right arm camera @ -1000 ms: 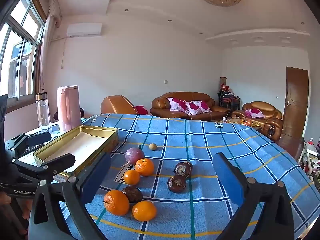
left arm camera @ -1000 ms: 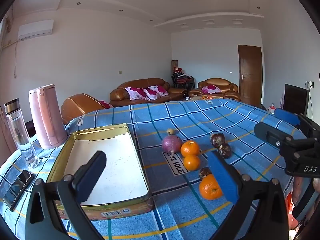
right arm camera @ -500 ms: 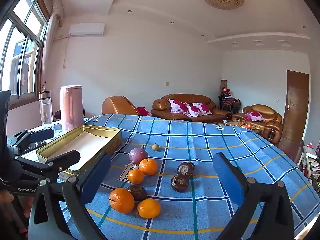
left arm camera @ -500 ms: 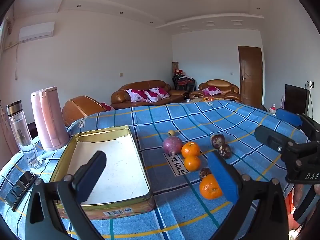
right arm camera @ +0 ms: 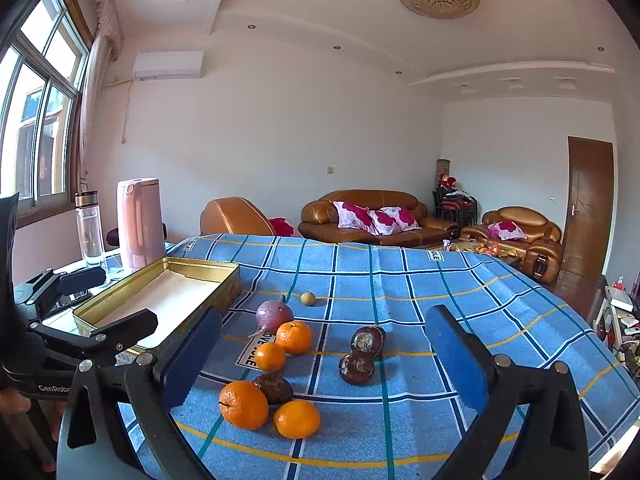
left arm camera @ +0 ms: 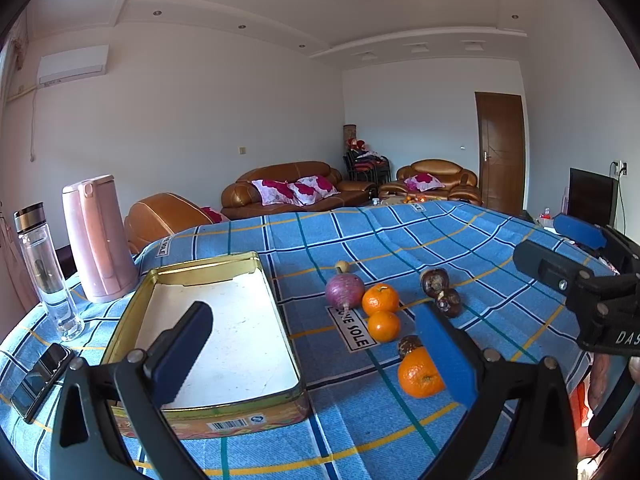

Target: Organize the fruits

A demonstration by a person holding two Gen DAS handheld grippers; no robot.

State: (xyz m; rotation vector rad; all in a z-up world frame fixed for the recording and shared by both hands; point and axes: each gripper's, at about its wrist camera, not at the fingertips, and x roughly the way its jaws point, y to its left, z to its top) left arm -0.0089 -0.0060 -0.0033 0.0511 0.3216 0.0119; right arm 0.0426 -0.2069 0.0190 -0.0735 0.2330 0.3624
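Against the frames a second ago, little is changed: both views are tilted slightly up, so the fruit and tin [left arm camera: 208, 344] sit a touch lower in frame; no fruit is displaced. The left gripper [left arm camera: 316, 356] is held above the near table edge, fingers wide apart, nothing between them; the left finger [left arm camera: 182, 354] is seen over the tin's white floor, the right one in front of an orange [left arm camera: 418, 374]. The right gripper [right arm camera: 324, 356] is likewise spread wide and empty, poised over the fruit. The fruit is laid on the blue checked cloth [right arm camera: 440, 280], right of the tin: a purple bulb [right arm camera: 274, 316], a small pale round fruit [right arm camera: 307, 298] beyond it, two oranges [right arm camera: 293, 337] touching beside a printed label, two dark brown fruits [right arm camera: 362, 354] touching each other to the right, and nearest, two more oranges with a dark fruit [right arm camera: 273, 387] wedged between. The tin is seen empty, its long side parallel to the fruit row, with a strip of bare cloth between. A pink kettle [left arm camera: 98, 240], a glass bottle [left arm camera: 46, 270] and a phone [left arm camera: 40, 378] are set along the left edge, just beyond the tin. Open cloth is left behind and to the right of the fruit, up to the far and right edges. Each gripper is visible at the margin of the other's view.
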